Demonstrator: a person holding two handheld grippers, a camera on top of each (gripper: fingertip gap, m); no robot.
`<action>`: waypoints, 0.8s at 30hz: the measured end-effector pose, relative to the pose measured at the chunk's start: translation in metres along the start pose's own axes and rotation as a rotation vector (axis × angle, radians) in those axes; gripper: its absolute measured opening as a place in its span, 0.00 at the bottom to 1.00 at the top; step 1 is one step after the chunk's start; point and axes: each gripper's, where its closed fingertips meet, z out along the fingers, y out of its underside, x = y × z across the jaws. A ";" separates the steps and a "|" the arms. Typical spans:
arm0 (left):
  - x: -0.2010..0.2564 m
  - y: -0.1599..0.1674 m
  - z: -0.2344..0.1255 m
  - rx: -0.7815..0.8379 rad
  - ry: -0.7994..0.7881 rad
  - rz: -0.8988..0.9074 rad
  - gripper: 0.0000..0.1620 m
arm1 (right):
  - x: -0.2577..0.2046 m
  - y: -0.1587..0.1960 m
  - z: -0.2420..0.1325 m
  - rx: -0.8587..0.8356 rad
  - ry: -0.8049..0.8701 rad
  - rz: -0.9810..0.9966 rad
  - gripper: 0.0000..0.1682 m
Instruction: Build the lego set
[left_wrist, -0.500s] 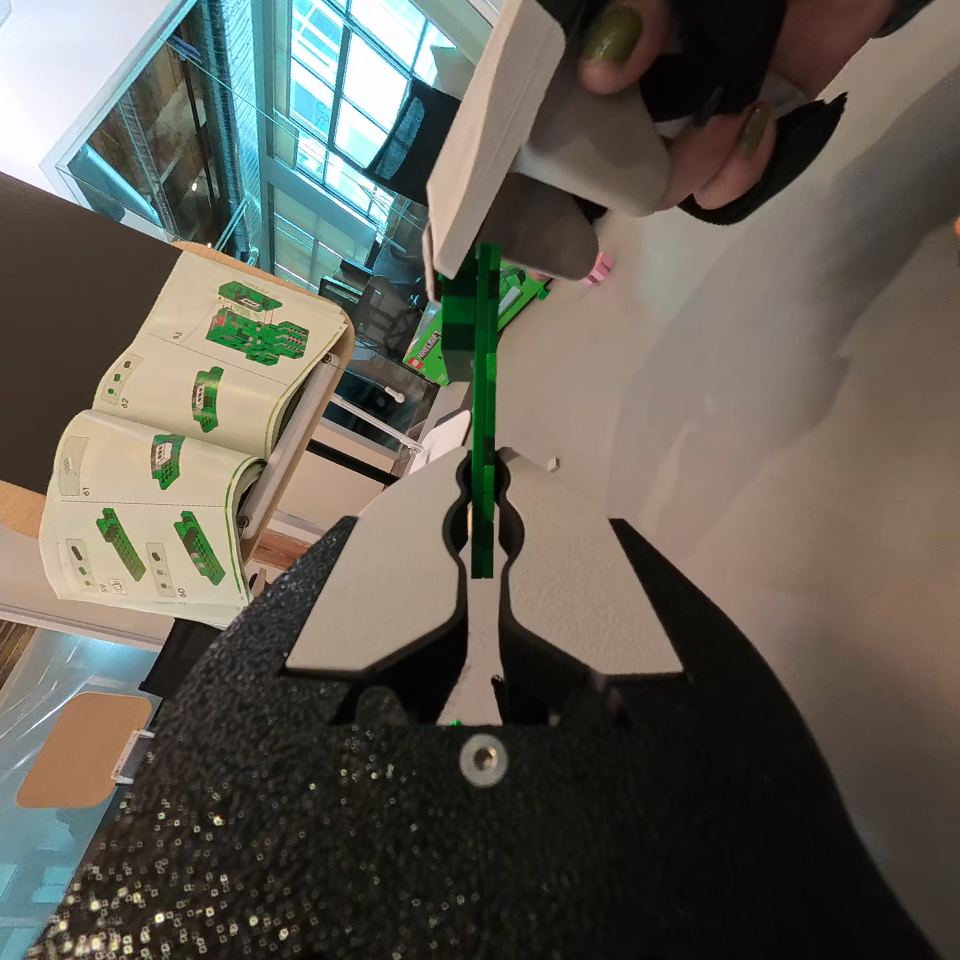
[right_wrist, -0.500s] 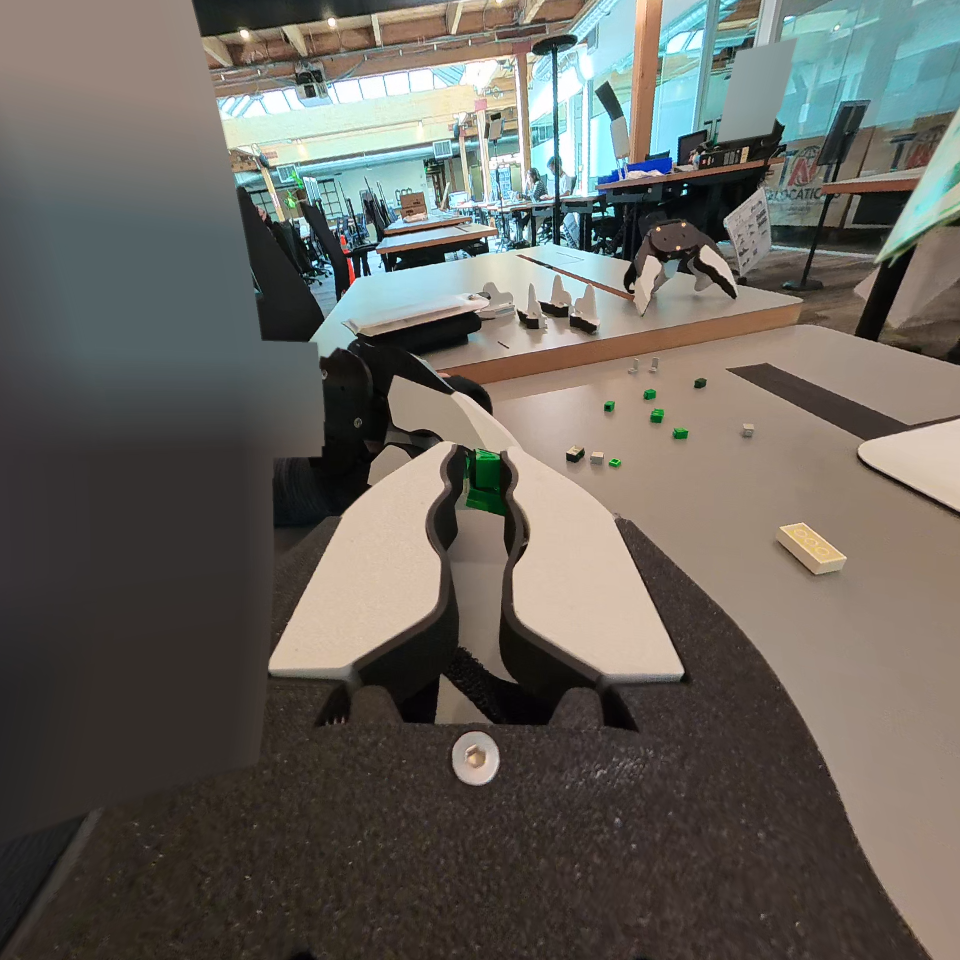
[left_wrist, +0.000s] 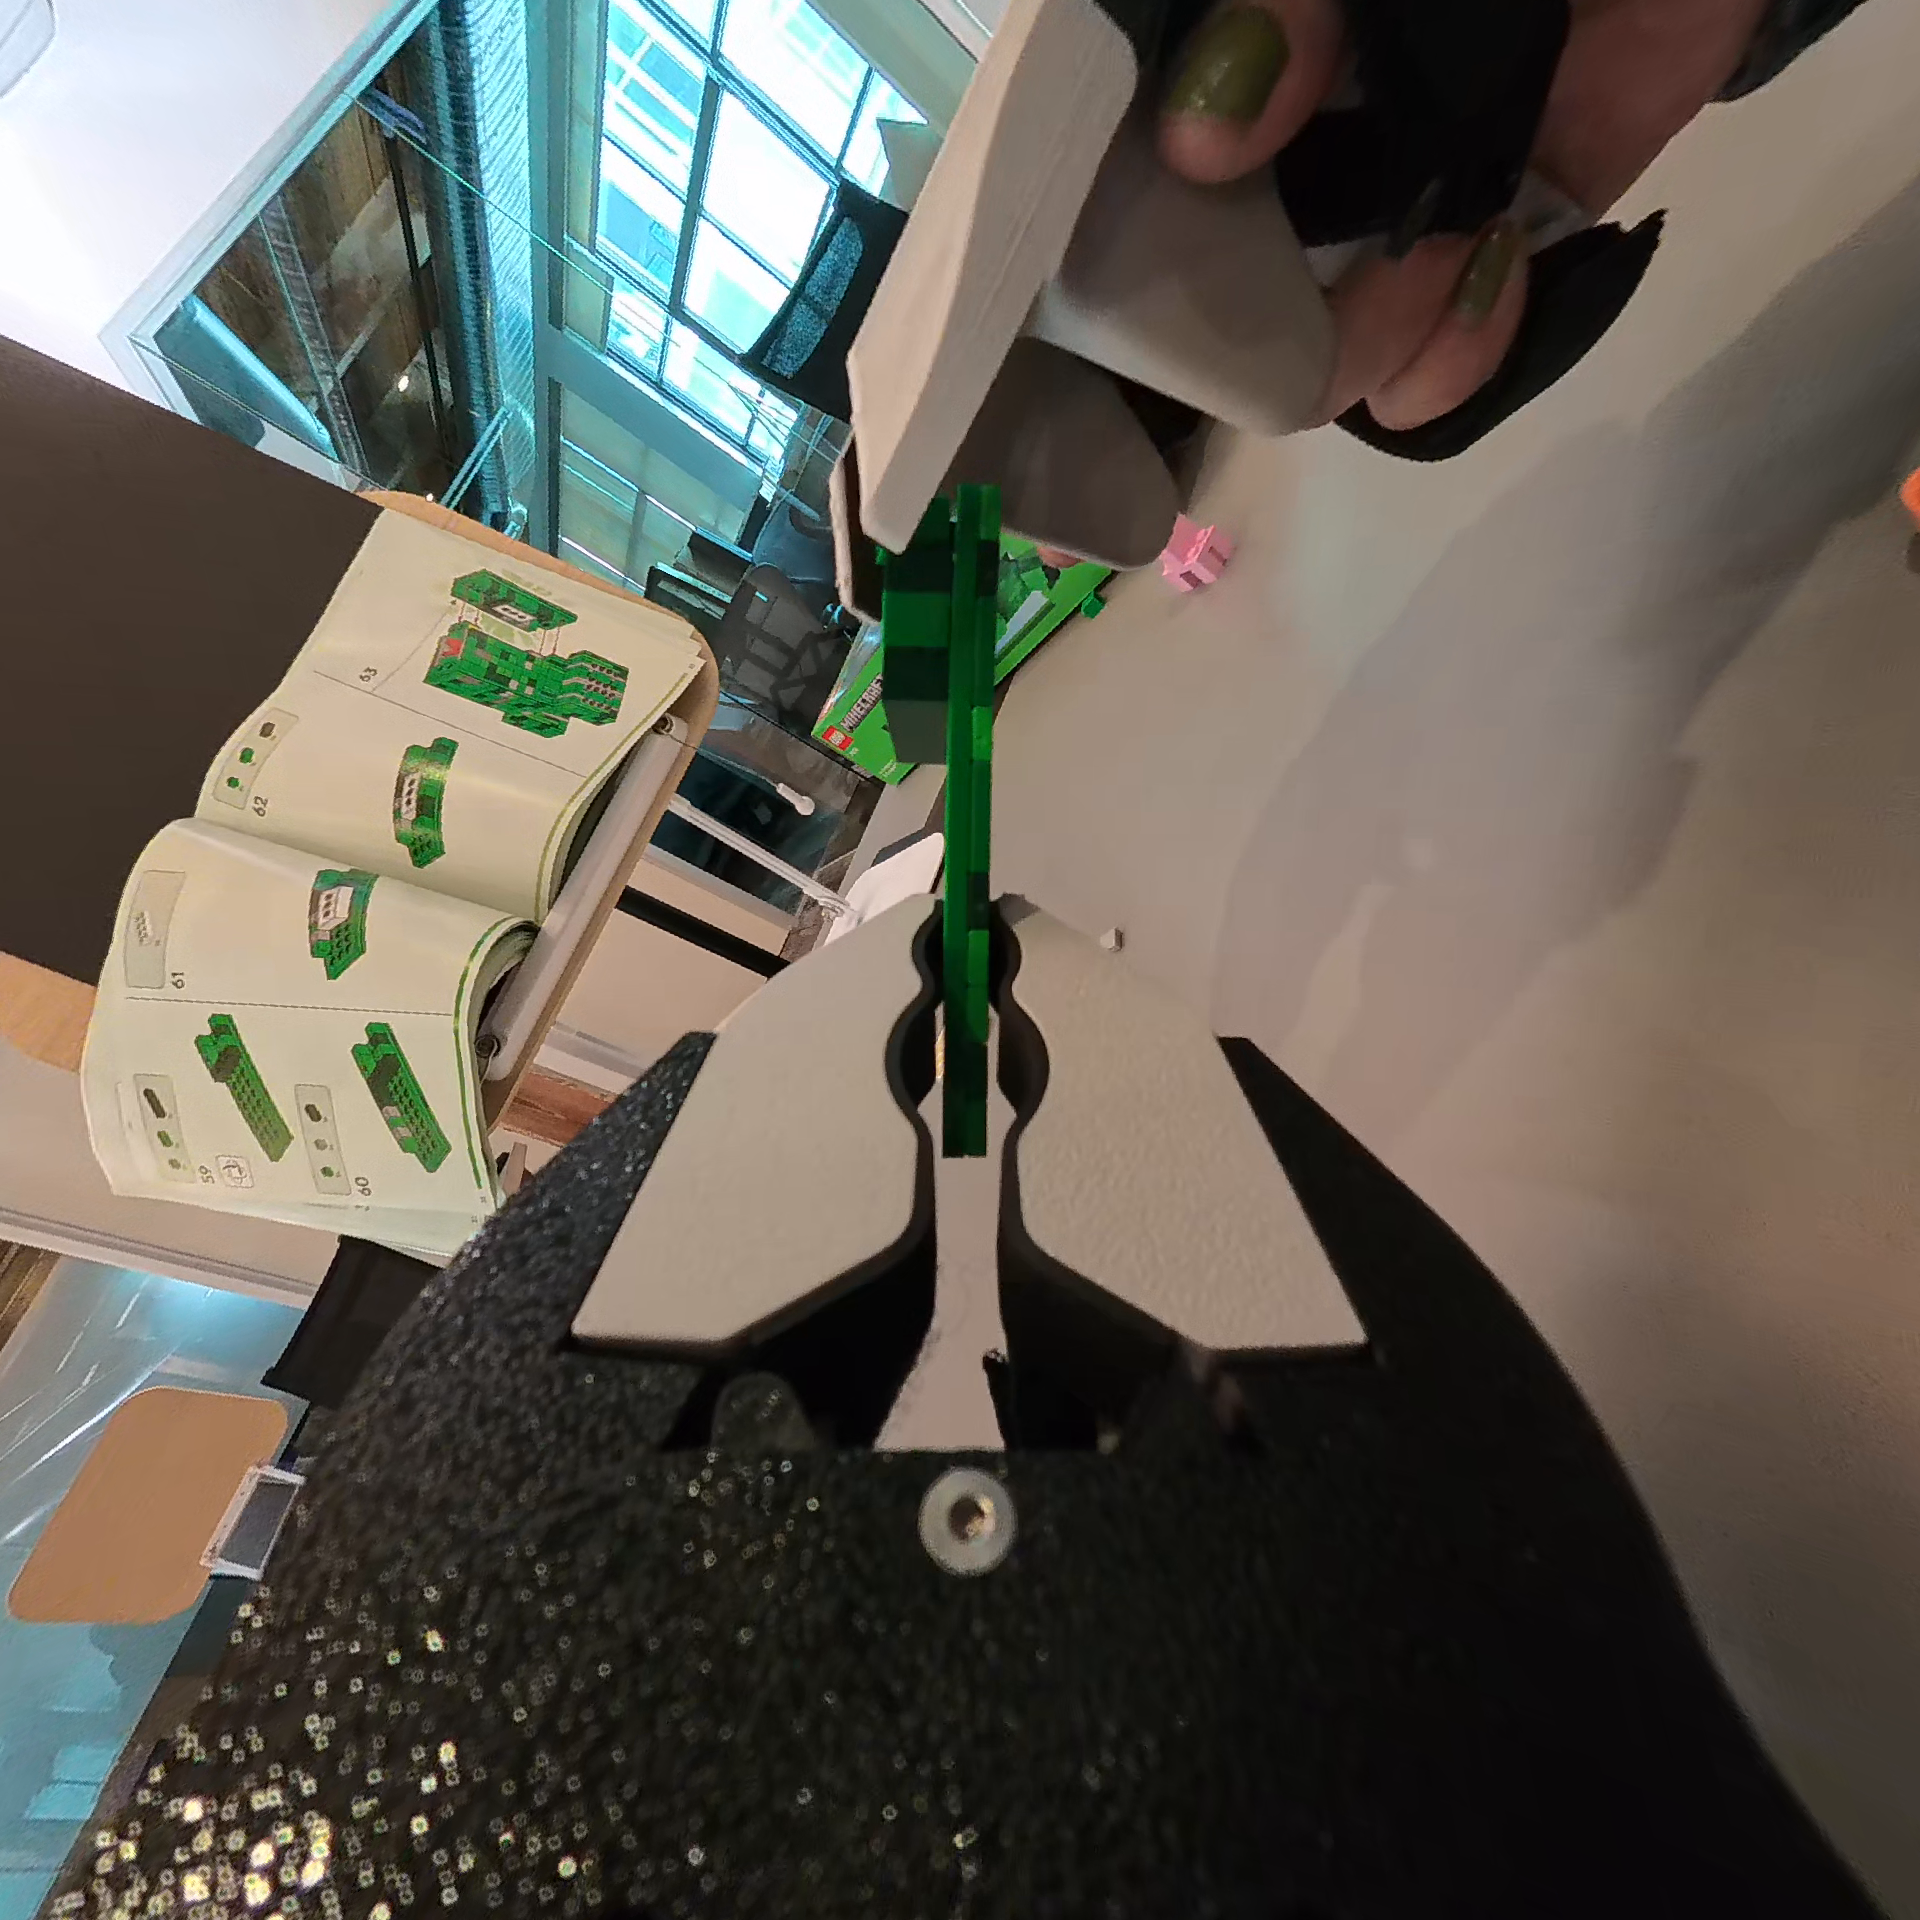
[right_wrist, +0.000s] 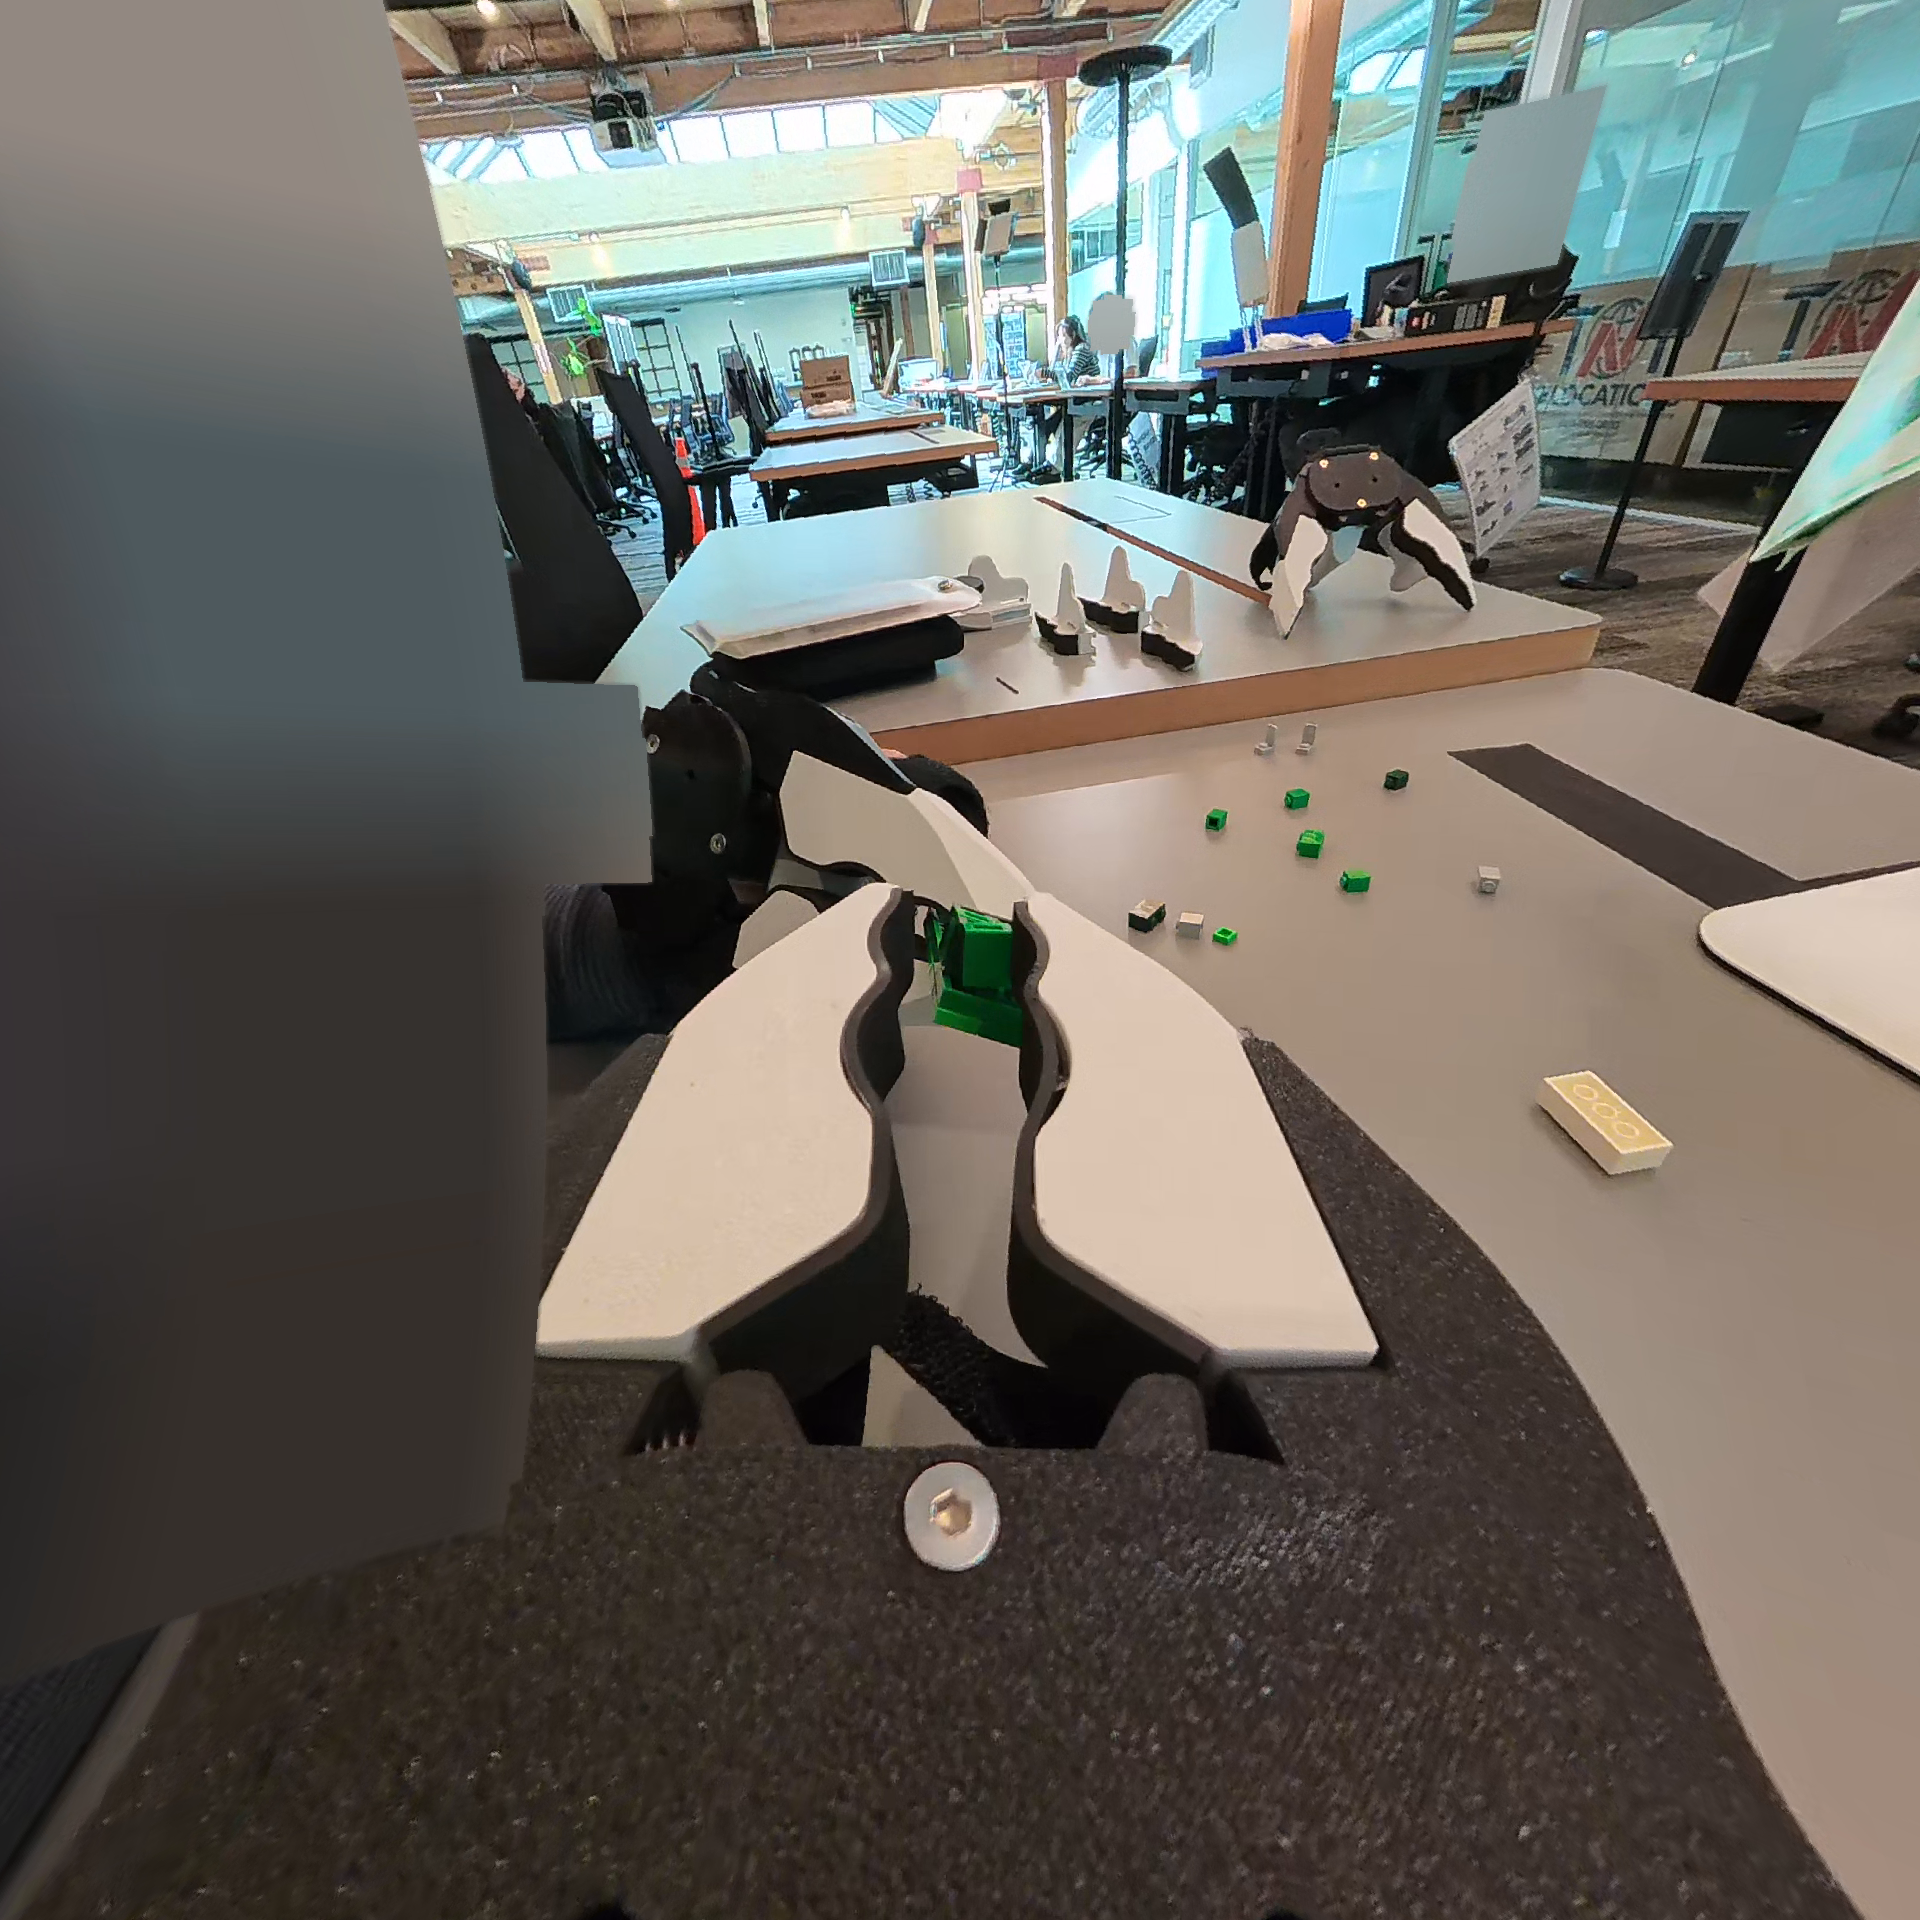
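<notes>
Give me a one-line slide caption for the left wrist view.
Left tool and right tool grip opposite ends of a green Lego plate assembly, instruction booklet open alongside.

Writing shows on four things. The open instruction booklet (left_wrist: 343, 904), propped on a stand at the left of the left wrist view, carries small printed step numbers beside its green build drawings. The green set box (left_wrist: 862, 717) lying on the table behind it bears a brand logo and a title in large letters. In the right wrist view, big red and dark lettering runs along the glass wall (right_wrist: 1600, 353) at the far right, and a white printed sheet (right_wrist: 1501, 462) stands before it, its print too small to read
</notes>
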 end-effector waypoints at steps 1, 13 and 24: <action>0.000 0.000 0.000 0.000 0.000 0.000 0.03 | 0.000 0.000 0.000 0.000 0.000 0.000 0.10; -0.014 -0.002 -0.004 0.001 -0.087 -0.008 0.03 | -0.004 -0.010 0.007 -0.031 -0.001 -0.033 0.12; -0.017 -0.002 -0.004 0.008 -0.102 -0.013 0.03 | -0.005 -0.012 0.011 -0.059 0.022 -0.090 0.13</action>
